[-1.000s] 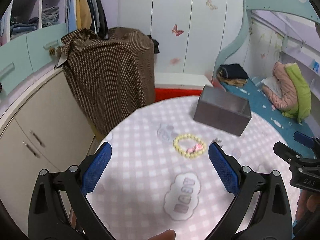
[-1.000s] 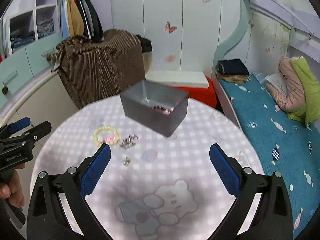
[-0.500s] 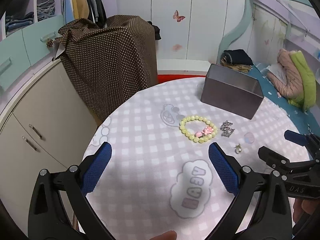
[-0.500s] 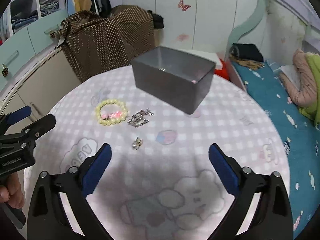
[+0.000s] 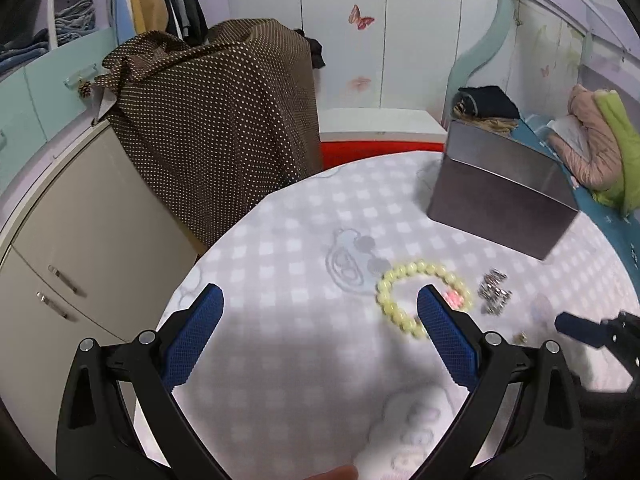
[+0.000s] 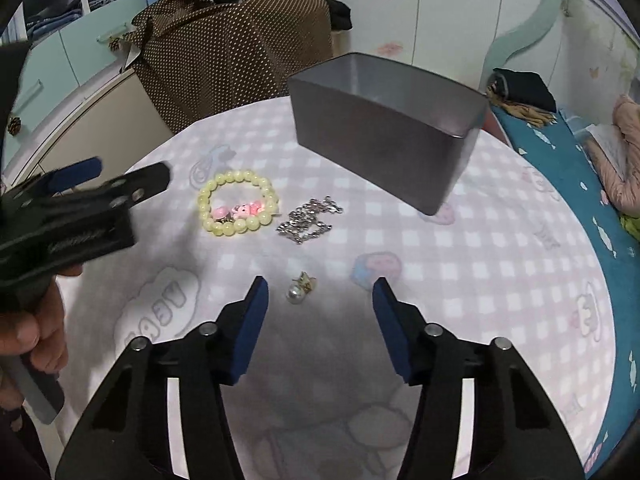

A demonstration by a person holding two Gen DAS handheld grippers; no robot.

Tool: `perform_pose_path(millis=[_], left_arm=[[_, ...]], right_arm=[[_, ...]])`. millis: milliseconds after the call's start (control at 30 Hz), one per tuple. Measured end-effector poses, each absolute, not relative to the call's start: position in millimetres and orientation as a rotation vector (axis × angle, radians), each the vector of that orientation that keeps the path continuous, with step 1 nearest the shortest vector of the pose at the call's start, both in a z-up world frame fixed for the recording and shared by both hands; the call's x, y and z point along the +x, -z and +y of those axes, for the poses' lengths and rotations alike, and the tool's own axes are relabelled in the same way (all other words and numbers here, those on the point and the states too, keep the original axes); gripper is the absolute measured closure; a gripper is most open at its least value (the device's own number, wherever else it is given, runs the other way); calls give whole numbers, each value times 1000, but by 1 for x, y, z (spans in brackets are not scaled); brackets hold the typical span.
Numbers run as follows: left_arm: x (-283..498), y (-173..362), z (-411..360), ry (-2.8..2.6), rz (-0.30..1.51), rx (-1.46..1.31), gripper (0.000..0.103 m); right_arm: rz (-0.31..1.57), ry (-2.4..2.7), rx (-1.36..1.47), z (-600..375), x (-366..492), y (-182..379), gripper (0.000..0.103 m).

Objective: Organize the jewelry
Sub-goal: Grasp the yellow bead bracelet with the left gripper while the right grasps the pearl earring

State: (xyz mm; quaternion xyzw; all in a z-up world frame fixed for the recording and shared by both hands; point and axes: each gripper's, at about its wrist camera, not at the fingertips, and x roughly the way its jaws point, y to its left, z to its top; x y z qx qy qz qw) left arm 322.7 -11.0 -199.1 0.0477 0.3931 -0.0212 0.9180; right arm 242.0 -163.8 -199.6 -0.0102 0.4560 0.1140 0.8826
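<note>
A yellow bead bracelet (image 6: 237, 202) with pink charms lies on the round checked table (image 6: 500, 248); it also shows in the left wrist view (image 5: 420, 292). A silver chain (image 6: 310, 220) lies right of it, and a pearl earring (image 6: 298, 289) nearer me. A grey metal box (image 6: 384, 132) stands open at the back. My right gripper (image 6: 320, 304) is open and empty, low over the table just behind the earring. My left gripper (image 5: 320, 320) is open and empty, its right finger (image 5: 444, 336) beside the bracelet.
A brown dotted cloth (image 5: 224, 120) covers furniture beyond the table's far left edge. Cabinets (image 5: 72, 248) stand at the left. A bed (image 6: 592, 184) with clothes runs along the right. A red and white box (image 5: 380, 136) sits behind the table.
Both grippers have moved down and forward toward the jewelry. The right gripper's fingers have narrowed and now sit close to the earring. The left gripper has come up beside the bracelet.
</note>
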Motion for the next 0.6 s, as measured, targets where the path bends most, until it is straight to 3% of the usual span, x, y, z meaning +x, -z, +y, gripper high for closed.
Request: perform_pose_path(millis=[300,367,433,500,533,567,600], left_arm=[[361,233,-26,92,904,160,8],[364,240,-26,117,924,146,23],[364,240,-25,159,931,106,36],[363,237,-30,189,928,123,67],[362,236,-33,201,930,131,76],[361,236,-36,214,932,137,91],[360,236,-37,227,936,138,94]], right_arm=[[952,-262,-74,-154,246,208,84],[950,-263,-86,-154,246,207,92],[946,-268,-102,-153,245,207,93],[942,-274,-108,-154,244,207,93],[941,-277,-107,-153,244,208,93],[939,-281,-102,-154,243,207,93],[936,-283,-95,-155,241,207,93]])
